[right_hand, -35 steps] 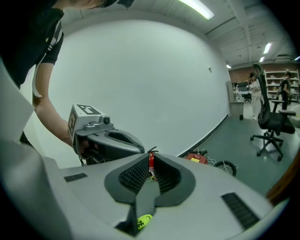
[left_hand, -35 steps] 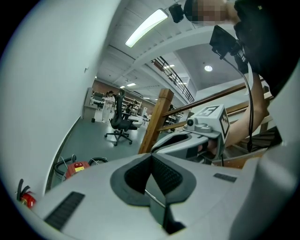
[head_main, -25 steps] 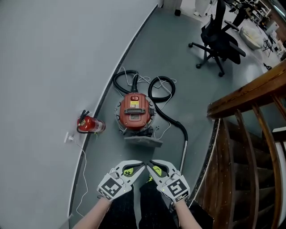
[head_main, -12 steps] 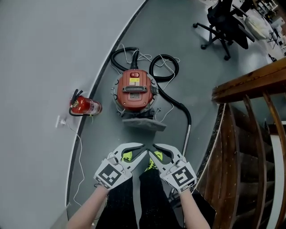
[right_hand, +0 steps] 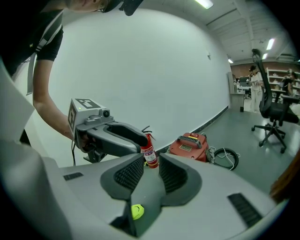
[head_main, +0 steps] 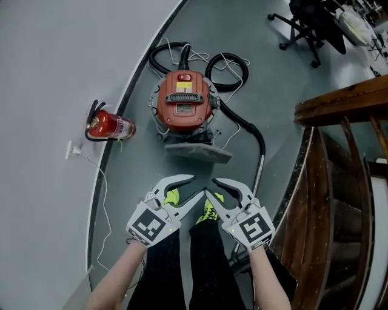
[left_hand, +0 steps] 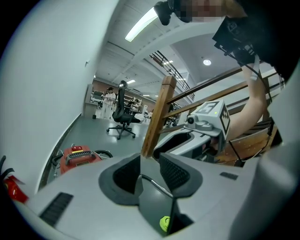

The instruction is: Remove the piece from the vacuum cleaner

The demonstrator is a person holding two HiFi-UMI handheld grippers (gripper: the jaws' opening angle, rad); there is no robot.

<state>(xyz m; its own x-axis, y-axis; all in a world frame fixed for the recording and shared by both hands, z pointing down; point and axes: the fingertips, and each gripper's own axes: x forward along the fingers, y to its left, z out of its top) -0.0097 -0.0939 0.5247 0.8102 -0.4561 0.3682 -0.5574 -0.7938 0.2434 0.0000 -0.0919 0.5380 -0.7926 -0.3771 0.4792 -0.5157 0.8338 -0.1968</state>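
Note:
The red vacuum cleaner (head_main: 183, 100) stands on the grey floor by the curved wall. Its black hose (head_main: 233, 66) loops behind it and runs to a metal wand (head_main: 259, 169). A flat grey floor piece (head_main: 200, 151) lies at its front. My left gripper (head_main: 195, 185) and right gripper (head_main: 212, 186) hang side by side above my legs, short of the vacuum, tips pointing toward each other. Both have just been opening, and both are open with nothing between the jaws. The left gripper view shows the vacuum (left_hand: 77, 154) far off; the right gripper view shows the vacuum (right_hand: 190, 144) past the left gripper (right_hand: 112, 133).
A red fire extinguisher (head_main: 109, 126) lies by the wall left of the vacuum, with a thin white cable (head_main: 103, 200) trailing along the wall base. A wooden stair railing (head_main: 339, 103) closes the right side. An office chair (head_main: 309, 18) stands further back.
Both grippers' jaws have parted from nearly shut to a clear gap. The vacuum and extinguisher now sit higher in the head view and look a little larger.

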